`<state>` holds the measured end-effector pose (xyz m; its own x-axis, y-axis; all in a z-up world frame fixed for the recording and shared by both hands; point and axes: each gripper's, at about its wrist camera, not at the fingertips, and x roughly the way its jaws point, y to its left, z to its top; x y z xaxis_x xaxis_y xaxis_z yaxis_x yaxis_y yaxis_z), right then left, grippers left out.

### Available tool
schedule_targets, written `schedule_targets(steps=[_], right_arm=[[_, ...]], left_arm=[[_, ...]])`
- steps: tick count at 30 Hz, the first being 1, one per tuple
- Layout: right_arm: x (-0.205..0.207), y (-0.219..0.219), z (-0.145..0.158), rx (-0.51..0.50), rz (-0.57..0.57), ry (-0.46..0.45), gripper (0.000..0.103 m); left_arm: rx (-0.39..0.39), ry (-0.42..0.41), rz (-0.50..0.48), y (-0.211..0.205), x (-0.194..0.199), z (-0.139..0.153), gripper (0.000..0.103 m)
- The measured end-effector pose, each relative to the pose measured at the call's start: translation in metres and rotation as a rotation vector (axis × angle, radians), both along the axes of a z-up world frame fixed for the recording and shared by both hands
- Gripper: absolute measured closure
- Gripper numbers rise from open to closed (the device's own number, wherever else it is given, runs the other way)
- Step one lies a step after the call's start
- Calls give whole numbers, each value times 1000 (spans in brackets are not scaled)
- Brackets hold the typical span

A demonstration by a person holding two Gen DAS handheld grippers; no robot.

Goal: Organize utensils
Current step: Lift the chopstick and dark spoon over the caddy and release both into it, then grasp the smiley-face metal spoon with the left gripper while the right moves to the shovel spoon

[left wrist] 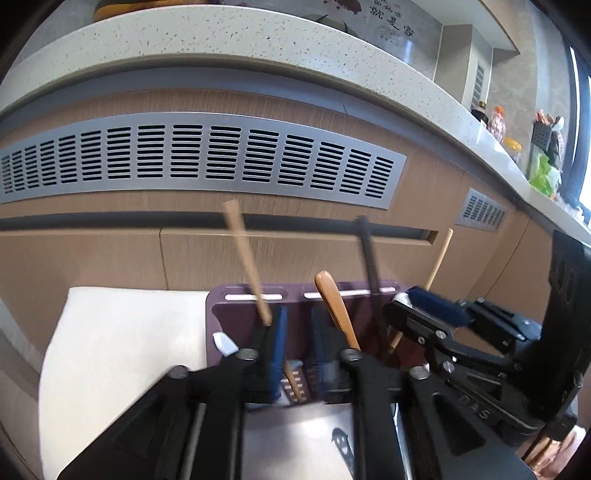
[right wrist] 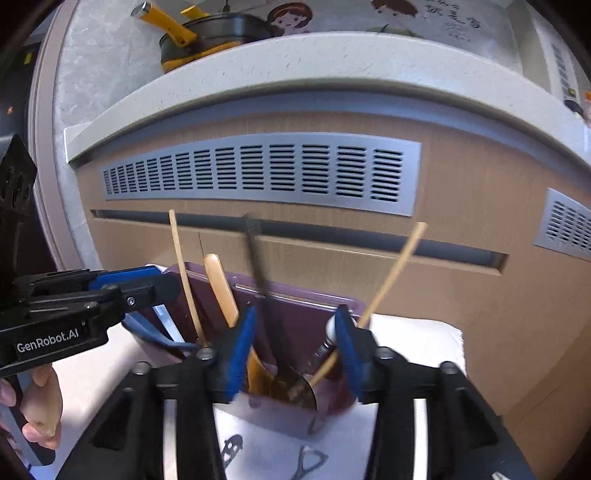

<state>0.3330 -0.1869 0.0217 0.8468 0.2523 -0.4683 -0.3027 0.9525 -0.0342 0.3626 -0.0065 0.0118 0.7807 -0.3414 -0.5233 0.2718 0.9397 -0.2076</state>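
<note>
left gripper (left wrist: 291,350): sitting nearest the left camera, its blue-padded jaws standing apart over the holder's mouth, a thin bamboo chopstick (left wrist: 245,258) rising just beside the left pad; whether that pad is touching it, i cannot tell.
right gripper (right wrist: 297,350): its jaws standing spread over the same holder, pinching nothing that i can see.
utensil holder (right wrist: 314,325): a purple plastic caddy standing upright on a white cloth (right wrist: 413,339), already carrying a wooden spatula (right wrist: 221,288), a dark-handled utensil (right wrist: 258,266), a metal spoon (right wrist: 295,387) low inside, and a second chopstick (right wrist: 391,273) leaning out to the right.
risk: both grippers are crowding one narrow opening, so i judge they could be knocking each other or nudging the light caddy over; the leaning sticks could be levering out if clipped.
surface: the cloth is lying on a low surface in front of wooden cabinet fronts.
room: a grey vent grille (left wrist: 199,158) is running across the cabinet, a pale speckled countertop (left wrist: 258,40) above it, a yellow-handled pan (right wrist: 207,33) resting there.
</note>
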Motion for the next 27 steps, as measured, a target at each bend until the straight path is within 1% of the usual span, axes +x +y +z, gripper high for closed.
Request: schedule_targets(steps=[1, 2, 3, 5, 6, 7, 8, 9, 11, 15, 19, 21, 23, 24, 26, 27], right_arm=[[-5, -1, 2, -2, -7, -2, 50], [-10, -3, 4, -4, -17, -4, 43], [-18, -6, 5, -6, -30, -9, 39], [-31, -8, 8, -15, -53, -11, 24], [-40, -10, 8, -28, -73, -11, 18], [-47, -12, 7, -40, -93, -12, 9], [-53, -15, 6, -52, -114, -14, 2], [-63, -17, 3, -71, -146, -15, 1], [-72, -19, -4, -102, -176, 3, 1], [-81, -26, -29, -120, -174, 116, 1], [-82, -14, -57, -177, -152, 220, 1], [-79, -5, -69, -185, -130, 276, 5], [-76, 0, -75, -176, -121, 307, 15], [-73, 4, -79, -176, -124, 328, 16], [-71, 8, -84, -168, -136, 351, 29], [-68, 9, -86, -159, -140, 367, 31]], left_arm=[[13, -1, 10, 0, -6, 2, 72], [20, 0, 14, -1, -8, 4, 69], [31, 1, 19, -1, -13, 5, 69], [50, 10, 22, -2, -25, 8, 67], [59, 16, 24, -3, -31, 9, 66], [67, 23, 26, -4, -36, 10, 60], [76, 28, 27, -5, -42, 10, 55], [83, 31, 27, -6, -48, 9, 54], [94, 36, 24, -10, -57, 9, 51], [125, 49, 21, -15, -81, 2, 40], [145, 81, 19, -19, -98, -11, 36], [143, 100, 27, -16, -104, -17, 35], [140, 117, 45, -12, -110, -23, 31], [139, 128, 52, -10, -112, -26, 30], [142, 142, 59, -6, -116, -30, 30], [142, 149, 65, -3, -117, -32, 30]])
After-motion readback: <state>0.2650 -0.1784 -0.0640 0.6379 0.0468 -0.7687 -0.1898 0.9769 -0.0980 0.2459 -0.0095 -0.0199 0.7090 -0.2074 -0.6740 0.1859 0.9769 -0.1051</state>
